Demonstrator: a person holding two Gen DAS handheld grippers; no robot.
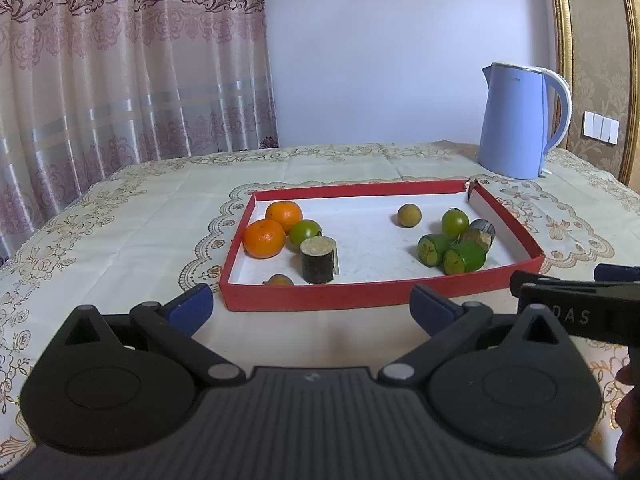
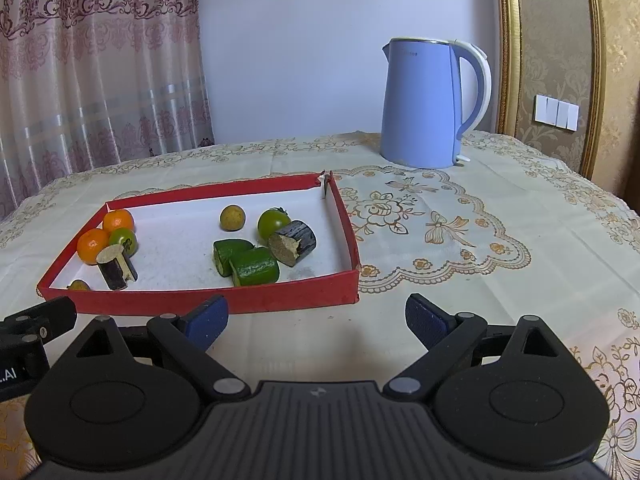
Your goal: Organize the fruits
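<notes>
Readable text first: "DAS" on the right gripper's side in the left wrist view, ".AI" on the left gripper's side in the right wrist view; kettle print too small to read.

Left gripper fingers spread wide, nothing between them, hovering just near of the tray. Right gripper also spread wide, empty, near the tray's near right corner.

Red tray with white floor on the tablecloth, long axis left-right.

Left cluster: two oranges touching, far one behind, green fruit just right of them. Dark cane piece upright, cut end up, touching the green fruit. Small brown fruit by the near wall, partly hidden.

Mid-far: brown round fruit alone.

Right cluster: two green cut cylinders lying on their sides, side by side, cut faces toward near left. Round green fruit behind them. Second cane piece lying down, cut end toward near left, touching the green fruit.

Kettle is blue, far right, off the tray, handle to the right.
</notes>
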